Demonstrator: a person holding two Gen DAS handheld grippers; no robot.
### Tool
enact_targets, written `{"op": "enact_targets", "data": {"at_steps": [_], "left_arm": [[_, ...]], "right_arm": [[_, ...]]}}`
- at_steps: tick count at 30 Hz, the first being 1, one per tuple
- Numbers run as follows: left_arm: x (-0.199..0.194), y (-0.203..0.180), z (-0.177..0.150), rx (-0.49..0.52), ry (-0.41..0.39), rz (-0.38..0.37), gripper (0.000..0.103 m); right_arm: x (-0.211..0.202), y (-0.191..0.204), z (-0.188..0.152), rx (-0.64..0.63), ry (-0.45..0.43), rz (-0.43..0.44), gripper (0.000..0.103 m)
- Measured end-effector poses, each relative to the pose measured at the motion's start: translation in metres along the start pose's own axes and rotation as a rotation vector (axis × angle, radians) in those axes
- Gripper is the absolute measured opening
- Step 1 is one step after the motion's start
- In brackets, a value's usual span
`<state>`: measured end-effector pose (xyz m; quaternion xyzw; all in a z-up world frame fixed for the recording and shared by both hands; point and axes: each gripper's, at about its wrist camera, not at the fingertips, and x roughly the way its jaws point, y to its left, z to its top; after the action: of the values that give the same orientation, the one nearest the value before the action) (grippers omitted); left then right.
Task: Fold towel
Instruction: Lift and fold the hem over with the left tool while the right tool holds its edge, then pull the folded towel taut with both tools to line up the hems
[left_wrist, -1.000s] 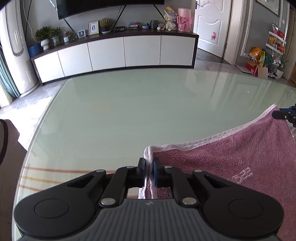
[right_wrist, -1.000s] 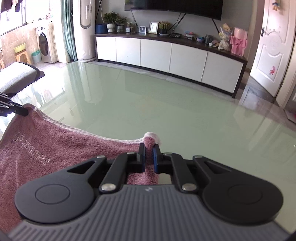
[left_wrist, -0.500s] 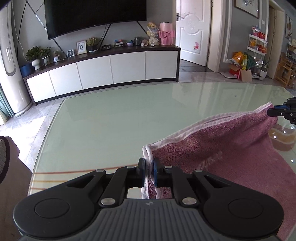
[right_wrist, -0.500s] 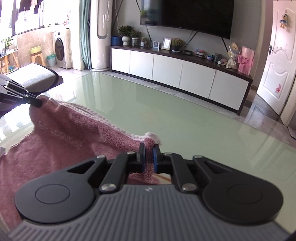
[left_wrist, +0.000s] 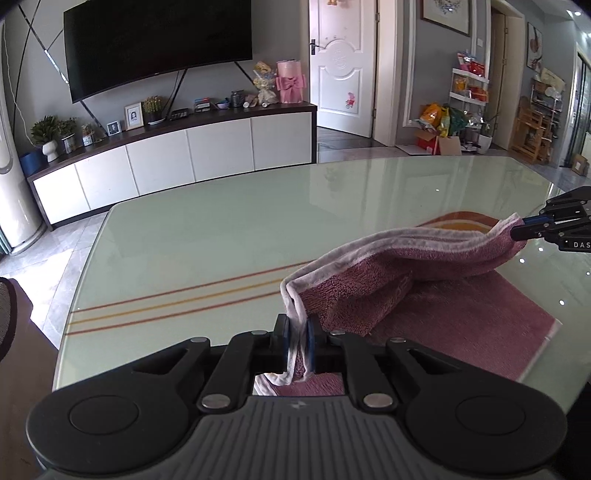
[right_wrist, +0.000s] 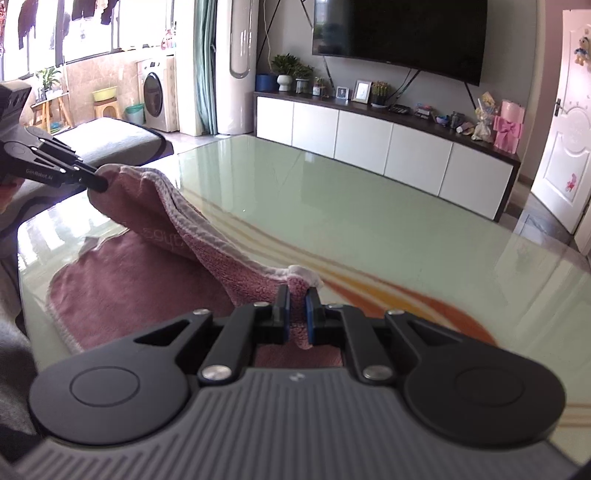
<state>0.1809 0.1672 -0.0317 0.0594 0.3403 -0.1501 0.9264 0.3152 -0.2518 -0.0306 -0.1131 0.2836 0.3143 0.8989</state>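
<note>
Tongs left (left_wrist: 296, 345) and right (right_wrist: 297, 317) each pinch a towel (left_wrist: 424, 269) corner — bare glass table (left_wrist: 221, 236) beyond its lifted edge.

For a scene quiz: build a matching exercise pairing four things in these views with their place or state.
Column one:
1. left claw
2. right claw
3. towel
4. glass table

Column two:
A. far edge lifted, near part lying flat
B. shut on the towel corner with a white hem
C. bears the towel, shows striped reflections
D. shut on the pink corner beside a white tuft

Pairs: 1-B, 2-D, 3-A, 4-C
</note>
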Motion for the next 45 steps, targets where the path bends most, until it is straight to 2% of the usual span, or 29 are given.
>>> {"op": "enact_targets", "data": {"at_steps": [4,8,18,23,25,30,34,38,42,45], "left_arm": [[-0.008,-0.004,-0.023,-0.016,0.008,-0.044,0.012],[-0.011,-0.015,-0.05,0.029,0.029,-0.048,0.013],[-0.012,-0.009,-0.077,0.034,0.085,-0.074,0.017],[-0.018,-0.005,-0.081,0.039,0.105,-0.071,0.019],[-0.022,-0.005,-0.081,0.042,0.108,-0.074,0.019],[-0.034,-0.004,-0.077,0.074,0.095,-0.061,0.019],[-0.036,-0.01,-0.074,0.105,0.089,-0.06,0.02],[-0.032,-0.024,-0.07,0.164,0.09,-0.076,0.022],[-0.029,-0.032,-0.064,0.193,0.068,-0.106,0.026],[-0.02,-0.038,-0.064,0.224,0.081,-0.132,0.029]], "right_arm": [[-0.014,0.008,-0.019,0.015,0.011,0.02,0.008],[-0.017,0.017,-0.035,0.0,0.042,0.034,0.008],[-0.013,0.032,-0.061,-0.061,0.099,-0.008,0.009],[-0.015,0.037,-0.067,-0.1,0.123,-0.027,0.013],[-0.016,0.037,-0.069,-0.099,0.125,-0.033,0.018],[-0.022,0.035,-0.07,-0.093,0.122,-0.037,0.024],[-0.024,0.039,-0.069,-0.129,0.115,-0.042,0.025],[-0.021,0.049,-0.068,-0.192,0.129,-0.042,0.03],[-0.029,0.052,-0.064,-0.192,0.109,0.006,0.039],[-0.027,0.056,-0.06,-0.217,0.104,0.008,0.039]]}}
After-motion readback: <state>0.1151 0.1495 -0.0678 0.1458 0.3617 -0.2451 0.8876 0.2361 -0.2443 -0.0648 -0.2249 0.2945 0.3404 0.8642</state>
